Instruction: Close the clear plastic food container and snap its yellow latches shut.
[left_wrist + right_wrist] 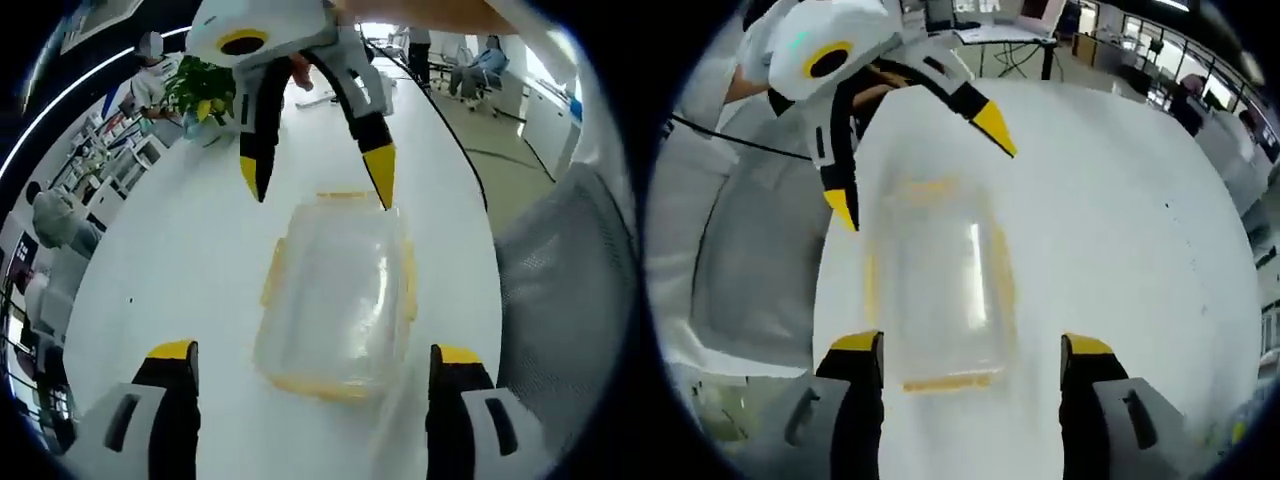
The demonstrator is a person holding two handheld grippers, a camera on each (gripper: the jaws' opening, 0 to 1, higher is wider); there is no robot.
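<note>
Container [340,295], clear with yellow latches [272,275], lid on, lying flat on white desk [170,260] near its edge. Left tongs [315,365] and right tongs [970,360] spread apart, facing across it, gripping nothing.

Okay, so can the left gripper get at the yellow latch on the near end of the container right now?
Probably yes. The left gripper is open, its jaws wider than the clear container, and the near-end latch lies between them on the white table with nothing in front. The right gripper hovers at the far end.
</note>
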